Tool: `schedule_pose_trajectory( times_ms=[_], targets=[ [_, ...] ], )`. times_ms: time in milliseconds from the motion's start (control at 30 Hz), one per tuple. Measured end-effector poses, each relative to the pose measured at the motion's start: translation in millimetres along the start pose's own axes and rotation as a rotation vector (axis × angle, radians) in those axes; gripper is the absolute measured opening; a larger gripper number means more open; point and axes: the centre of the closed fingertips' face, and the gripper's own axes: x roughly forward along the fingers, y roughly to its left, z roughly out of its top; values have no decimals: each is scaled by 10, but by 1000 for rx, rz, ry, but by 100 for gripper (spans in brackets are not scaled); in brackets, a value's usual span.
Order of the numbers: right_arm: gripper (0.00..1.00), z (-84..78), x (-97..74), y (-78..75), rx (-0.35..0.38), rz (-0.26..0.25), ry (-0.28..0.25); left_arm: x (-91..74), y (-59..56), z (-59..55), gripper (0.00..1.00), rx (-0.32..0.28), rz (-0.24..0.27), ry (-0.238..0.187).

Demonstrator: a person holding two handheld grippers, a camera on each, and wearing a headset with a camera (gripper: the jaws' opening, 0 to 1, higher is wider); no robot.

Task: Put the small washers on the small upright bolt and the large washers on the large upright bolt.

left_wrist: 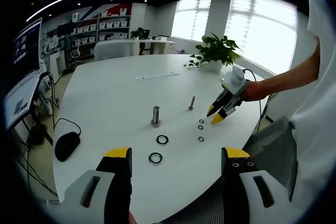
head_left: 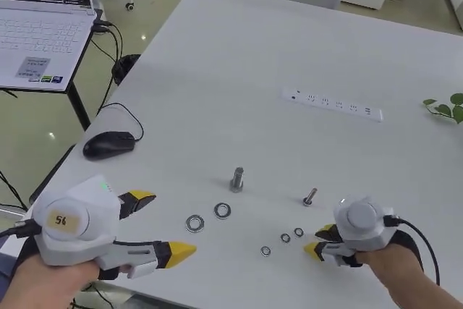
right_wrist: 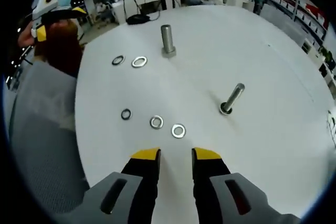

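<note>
Here, in the head view, the left gripper [head_left: 160, 223] is low on the left over the white table [head_left: 217, 70]. Its two yellow-tipped jaws are spread wide, with nothing between them. The right gripper [head_left: 316, 242] is low on the right, its jaws close to each other and empty. The large bolt [head_left: 236, 179] stands upright near the middle, and the small bolt [head_left: 309, 197] stands to its right. Two large washers [head_left: 194, 223] lie flat in front of the large bolt. Three small washers [head_left: 286, 237] lie just beside the right gripper's tips. A mouse [head_left: 108, 145] and a power strip [head_left: 331, 103] lie farther away.

In the left gripper view, the jaws are wide apart. The large washers [left_wrist: 155, 158] lie on the table ahead of them, and both bolts stand beyond.

In the right gripper view, a narrow gap separates the jaws, which hold nothing. The small washers [right_wrist: 156, 122] lie in a row just ahead of the tips. The small bolt [right_wrist: 232, 98] is to the right, and the large bolt [right_wrist: 167, 39] is farther.
</note>
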Motion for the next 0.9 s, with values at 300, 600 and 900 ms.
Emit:
schedule_pose_trajectory(
  times_ms=[300,600,900],
  targets=[
    [23,172,92,-60,-85,30,22,14,-18,-11,69,4,-5,4],
    [20,148,176,-25,-213,78,93,-8,-1,-30,69,1,-1,10],
    [19,151,203,-34,-292,102,124,-4,6,-21,68,5,1,11]
  ],
)
